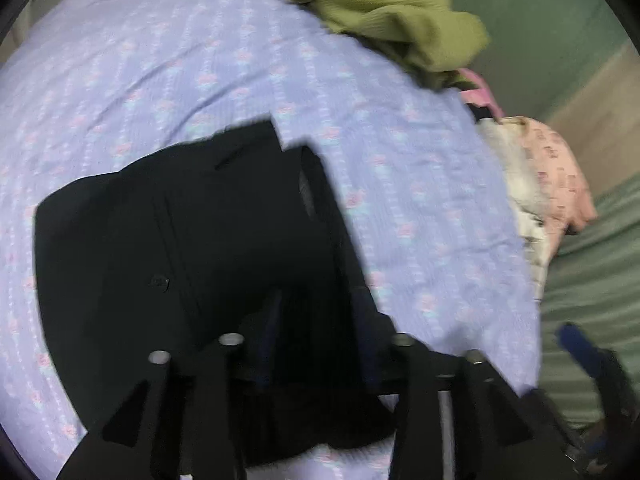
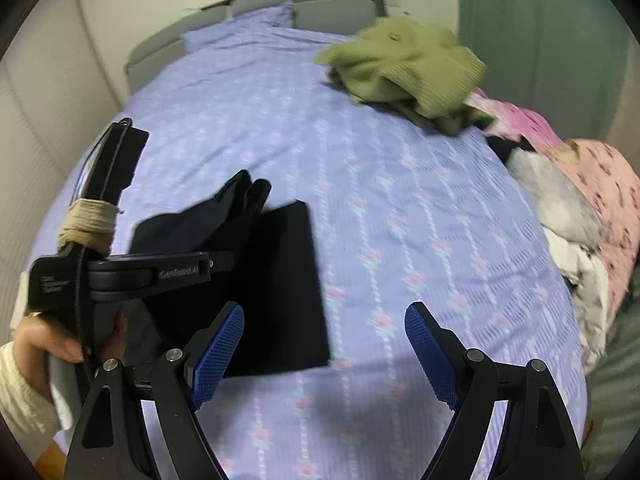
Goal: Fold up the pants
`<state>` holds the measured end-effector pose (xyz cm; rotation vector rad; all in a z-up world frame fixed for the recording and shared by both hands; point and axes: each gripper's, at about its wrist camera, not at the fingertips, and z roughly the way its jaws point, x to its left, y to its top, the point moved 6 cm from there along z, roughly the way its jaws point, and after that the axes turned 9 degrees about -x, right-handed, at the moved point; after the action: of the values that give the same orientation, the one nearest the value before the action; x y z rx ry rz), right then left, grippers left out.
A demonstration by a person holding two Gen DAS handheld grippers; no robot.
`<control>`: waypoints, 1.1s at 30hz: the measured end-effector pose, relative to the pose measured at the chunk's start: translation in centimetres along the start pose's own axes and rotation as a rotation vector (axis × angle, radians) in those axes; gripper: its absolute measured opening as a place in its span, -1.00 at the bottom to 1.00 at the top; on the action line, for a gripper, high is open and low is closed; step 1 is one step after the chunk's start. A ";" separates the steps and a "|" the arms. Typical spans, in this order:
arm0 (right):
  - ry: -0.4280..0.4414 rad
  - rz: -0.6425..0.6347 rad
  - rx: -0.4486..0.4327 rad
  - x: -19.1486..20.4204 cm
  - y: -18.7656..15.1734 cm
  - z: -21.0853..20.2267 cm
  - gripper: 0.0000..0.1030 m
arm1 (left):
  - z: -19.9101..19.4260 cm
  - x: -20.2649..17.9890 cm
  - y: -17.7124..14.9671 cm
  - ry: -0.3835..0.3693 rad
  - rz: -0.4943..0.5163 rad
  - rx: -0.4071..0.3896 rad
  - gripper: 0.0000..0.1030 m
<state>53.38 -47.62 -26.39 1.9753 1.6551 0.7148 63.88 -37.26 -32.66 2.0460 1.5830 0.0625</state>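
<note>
The black pants (image 1: 188,240) lie folded on the lilac flowered bedsheet (image 1: 160,80). In the left wrist view my left gripper (image 1: 316,320) sits right over their near edge with dark cloth between its arms; its blue pads are mostly hidden. In the right wrist view the pants (image 2: 280,280) lie as a flat rectangle with a lifted part under the left gripper's body (image 2: 132,272), held by a hand. My right gripper (image 2: 324,336) is open and empty, just above the sheet beside the pants' right edge.
An olive green knit garment (image 2: 404,68) lies bunched at the far right of the bed. Pink and white clothes (image 2: 580,208) are piled along the right edge. A grey headboard (image 2: 304,4) stands at the far end, a wall to the left.
</note>
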 end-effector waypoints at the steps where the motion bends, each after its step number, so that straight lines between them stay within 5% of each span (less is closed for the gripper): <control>1: -0.007 0.013 0.003 -0.5 -0.2 0.0 0.64 | -0.9 -0.3 0.3 -0.014 0.002 -0.026 0.08; 2: -0.010 0.027 0.004 -0.9 -0.2 -0.1 0.63 | -2.7 -0.4 0.7 -0.019 0.006 -0.080 0.31; 6: 0.039 0.040 -0.024 -1.1 0.3 -0.1 0.63 | -6.7 1.9 1.2 0.059 0.033 -0.169 0.40; 11: 0.182 0.045 -0.008 1.3 1.0 3.1 0.58 | -7.1 6.9 0.2 0.221 0.069 -0.134 0.40; 14: 0.273 0.056 0.052 3.1 1.1 6.5 0.25 | -6.4 8.4 -0.8 0.258 0.052 -0.098 0.40; 23: 0.318 0.087 0.218 5.0 0.4 15.2 0.09 | -2.3 10.3 -2.0 0.275 -0.061 0.030 0.40; 30: 0.343 0.134 0.330 5.3 -2.0 18.2 0.09 | -0.8 10.6 -2.4 0.246 -0.114 0.083 0.40; 33: 0.360 0.141 0.322 5.6 -2.1 17.3 -0.12 | -1.3 10.5 -2.4 0.239 -0.100 0.074 0.40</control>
<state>63.92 -42.10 -40.28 2.3116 1.9529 0.9520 64.47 -26.83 -35.63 2.0738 1.8551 0.2217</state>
